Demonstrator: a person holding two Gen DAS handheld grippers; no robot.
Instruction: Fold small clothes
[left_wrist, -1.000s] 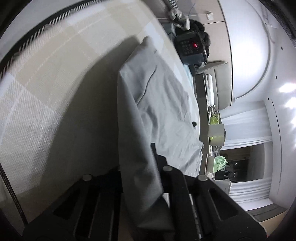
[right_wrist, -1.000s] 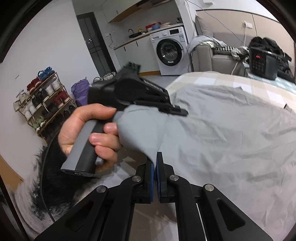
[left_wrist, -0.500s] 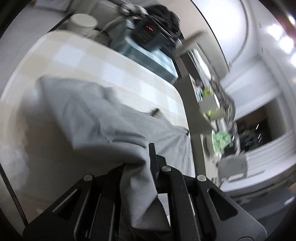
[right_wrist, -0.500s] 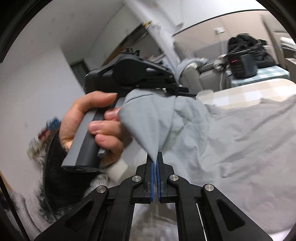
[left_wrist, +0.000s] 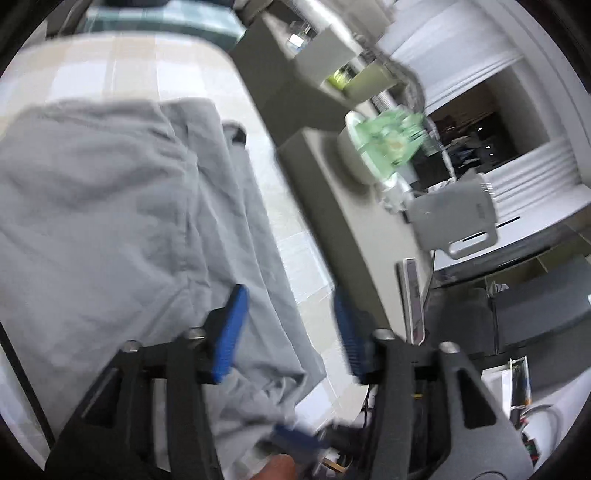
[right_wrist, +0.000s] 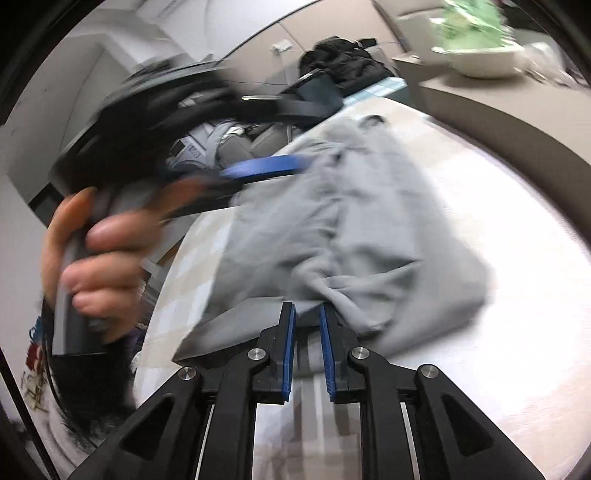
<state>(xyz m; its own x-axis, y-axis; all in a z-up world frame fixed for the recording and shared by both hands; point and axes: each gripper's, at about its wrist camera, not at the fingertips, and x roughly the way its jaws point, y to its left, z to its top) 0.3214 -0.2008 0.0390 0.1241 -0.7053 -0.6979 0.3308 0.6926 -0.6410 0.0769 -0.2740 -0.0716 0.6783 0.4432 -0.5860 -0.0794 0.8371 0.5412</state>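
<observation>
Nearest to you, both grippers have just let go. A moment ago each was clamped on an edge of the grey garment; now your right gripper has its jaws opening, parted only a little, with a fold of cloth lying just past the blue pads but no longer pinched. Your left gripper is opening much wider, its pads standing clear above the fabric with nothing between them.

Just beyond the fingertips, the garment now lies doubled over on the pale checked bed cover, where half a second back it hung lifted from both grips. In the right wrist view your left hand is blurred, still swinging its gripper away over the cloth.

That release reads as one fold laid down. The top layer looks rumpled and its edges are not squared, so you probably need to smooth it before the next fold.

Farther off, a grey ledge runs along the bed's far side.
</observation>
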